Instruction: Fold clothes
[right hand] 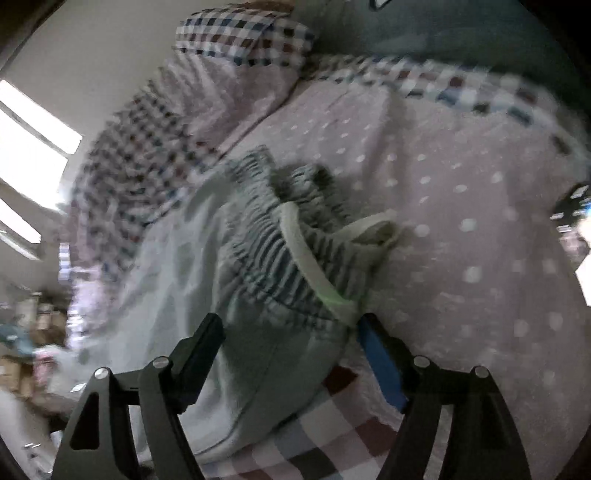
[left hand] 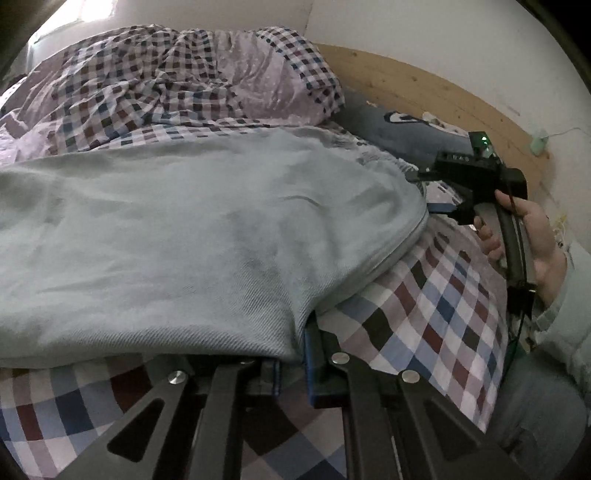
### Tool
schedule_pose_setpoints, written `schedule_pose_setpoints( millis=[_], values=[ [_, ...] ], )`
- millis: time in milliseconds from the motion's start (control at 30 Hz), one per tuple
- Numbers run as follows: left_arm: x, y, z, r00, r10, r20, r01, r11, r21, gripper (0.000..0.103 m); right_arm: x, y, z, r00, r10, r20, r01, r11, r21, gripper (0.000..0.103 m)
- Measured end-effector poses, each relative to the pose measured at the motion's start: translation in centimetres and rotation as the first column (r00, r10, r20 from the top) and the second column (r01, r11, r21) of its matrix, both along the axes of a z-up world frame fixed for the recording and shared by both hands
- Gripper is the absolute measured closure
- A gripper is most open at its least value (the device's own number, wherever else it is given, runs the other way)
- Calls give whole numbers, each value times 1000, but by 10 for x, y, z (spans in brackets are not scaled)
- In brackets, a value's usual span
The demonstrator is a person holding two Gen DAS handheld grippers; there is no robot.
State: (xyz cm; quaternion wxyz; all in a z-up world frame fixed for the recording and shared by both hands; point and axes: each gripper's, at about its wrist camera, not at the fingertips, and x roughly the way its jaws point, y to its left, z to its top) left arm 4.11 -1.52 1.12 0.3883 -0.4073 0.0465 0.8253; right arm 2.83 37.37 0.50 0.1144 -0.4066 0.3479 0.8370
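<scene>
My left hand-held gripper (left hand: pixel 291 365) sits low on the bed, its jaws drawn close together with the near edge of the pale blue-grey garment (left hand: pixel 177 236) draped over their tips. The fabric hides the fingertips, so I cannot tell whether they pinch the cloth or only lie under it. From there the garment spreads away across the checked bedsheet (left hand: pixel 436 310), smooth and mostly flat, its rounded hem curving off to the right.

My right hand-held gripper (right hand: pixel 291 354) is spread wide, one jaw on each side of the garment's other end, with the blue pad (right hand: pixel 380 369) of the right finger just beside the cloth and the left finger apart from it. It grips nothing. Just ahead of it lies the gathered elastic waistband (right hand: pixel 280 240) with a pale drawstring (right hand: pixel 314 258) looped across it. This view is blurred.

In the left wrist view my right hand (left hand: pixel 532 236) wraps the handle of that right tool at the garment's far right end. Beyond the garment lies a rumpled checked duvet (left hand: pixel 147 92) with a lilac dotted underside. A dark blue pillow (left hand: pixel 391 129) rests against the wooden headboard (left hand: pixel 443 96), with the white wall (left hand: pixel 424 29) behind.
</scene>
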Motion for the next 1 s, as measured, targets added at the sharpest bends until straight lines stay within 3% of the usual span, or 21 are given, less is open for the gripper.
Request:
schedule_pose_setpoints(
  millis=[200, 367, 500, 533, 700, 733, 833, 900, 1000],
  values=[
    [0, 0, -2, 1000, 7, 5, -7, 1000, 8, 95, 3, -15, 14, 999, 31, -17, -30, 998, 63, 24],
    [-1, -3, -3, 1000, 7, 9, -7, 1000, 18, 95, -10, -26, 7, 999, 42, 35, -45, 994, 103, 37],
    [-1, -5, -3, 1000, 5, 14, -5, 1000, 23, 95, -13, -30, -7, 996, -1, 85, -14, 985, 171, 63],
    [0, -5, -2, 1000, 4, 15, -4, 1000, 27, 95, -12, -31, -8, 997, 0, 80, -16, 982, 190, 75],
    [3, -9, 3, 1000, -2, 21, 1, 999, 43, 95, 10, -24, 8, 1000, -22, -20, 25, 985, 169, 93],
    [3, -9, 4, 1000, -3, 22, 2, 999, 46, 95, 19, -25, 14, 998, -34, -44, 41, 985, 170, 102],
    [5, -11, 6, 1000, -6, 26, 5, 998, 56, 95, 46, -22, 27, 995, -65, -77, 74, 990, 118, 102],
    [6, -12, 6, 999, -8, 32, 7, 999, 53, 95, 48, -20, 20, 996, -57, -61, 64, 992, 108, 102],
    [6, -6, -9, 999, -3, 53, 3, 1000, -11, 94, 39, -13, 1, 998, -26, -52, 28, 998, 56, 98]
  ],
)
